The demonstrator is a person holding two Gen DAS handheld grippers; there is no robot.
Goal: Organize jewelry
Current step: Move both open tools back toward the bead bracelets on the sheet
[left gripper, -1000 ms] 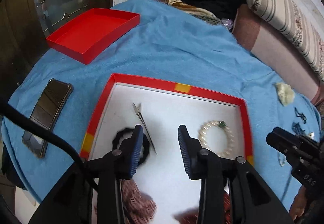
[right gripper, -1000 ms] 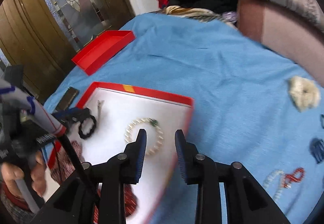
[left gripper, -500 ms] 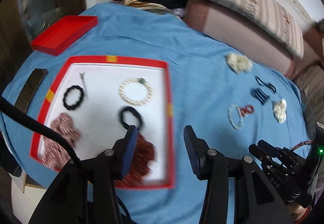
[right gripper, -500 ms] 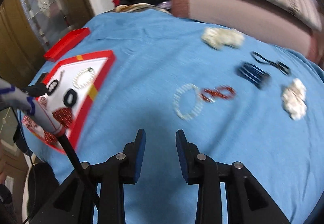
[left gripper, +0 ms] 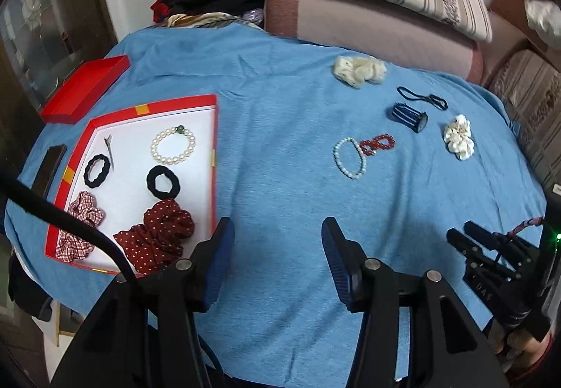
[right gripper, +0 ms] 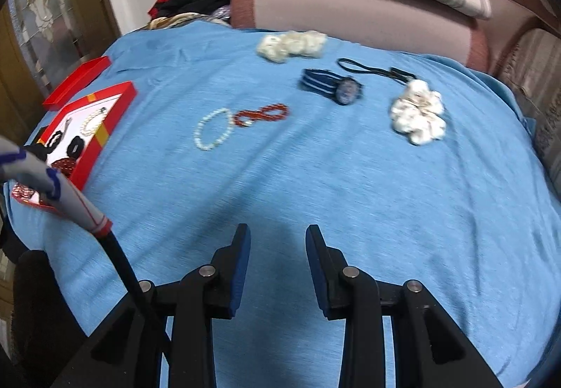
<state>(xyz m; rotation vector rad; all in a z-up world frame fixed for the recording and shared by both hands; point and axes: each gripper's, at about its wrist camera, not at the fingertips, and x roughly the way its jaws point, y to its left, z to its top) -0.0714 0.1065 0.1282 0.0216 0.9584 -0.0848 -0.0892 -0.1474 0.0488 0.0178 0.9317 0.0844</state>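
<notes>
Both grippers empty above the blue-covered worktop, loose jewelry ahead.

The left gripper [left gripper: 275,230] stood wide open, holding nothing, just right of the red tray [left gripper: 214,132]; the right gripper [right gripper: 277,237] was also parted and empty, hovering over bare cloth. From the right gripper, the white pearl bracelet [right gripper: 212,129] lay well ahead and a little left, touching the red bead bracelet [right gripper: 261,114], whose long axis ran left to right. The watch [right gripper: 331,86] and white scrunchie [right gripper: 417,116] lay farther right. Judging by the views, the right gripper seemed about as near the bracelets as the left. The tray, at far left, already held a pearl bracelet [left gripper: 173,146], hair ties and scrunchies.
</notes>
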